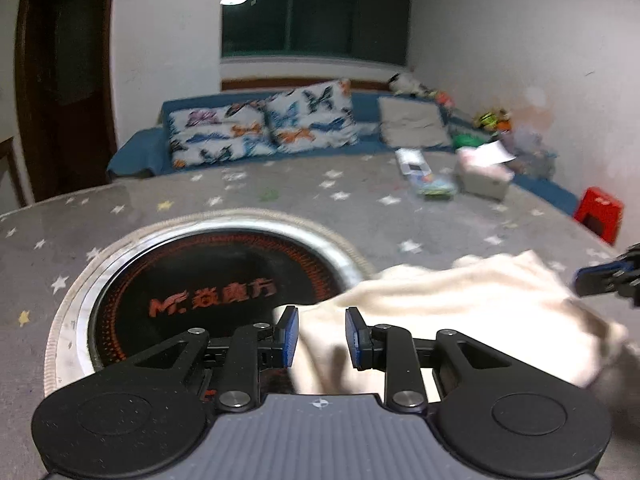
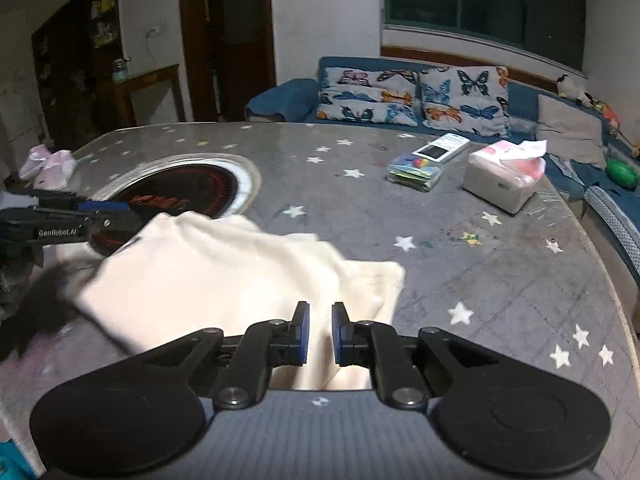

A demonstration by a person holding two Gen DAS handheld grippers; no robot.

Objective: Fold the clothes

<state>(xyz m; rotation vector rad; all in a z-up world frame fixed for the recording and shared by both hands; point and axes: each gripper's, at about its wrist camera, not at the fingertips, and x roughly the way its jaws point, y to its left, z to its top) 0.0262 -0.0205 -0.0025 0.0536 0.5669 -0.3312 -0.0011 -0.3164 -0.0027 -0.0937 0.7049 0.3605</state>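
Fold looks partway thru, not finished: the cream garment (image 2: 224, 276) lies bunched in several layers on the bench (image 2: 500, 280), edges uneven, one flap w/ a rough corner at approx 3 o'clock of the pile in the right wrist view. It sits near the bench's front edge, its far-left part overlapping the round cooktop (image 1: 208, 280) set in the bench top. You've probably got at least one more fold plus squaring-up left.

Your left hand-held gripper (image 1: 320, 334) is level and low, pointing across the bench; jaws stand apart w/ cloth between the pads, not clamped as far as I can see. Your right hand-held gripper (image 2: 320, 334) is likewise low, jaws closer but w/ a gap, cloth in between; I'd call it released, not pinching. In the right view the left one comes in from 9 o'clock at the garment's left edge.
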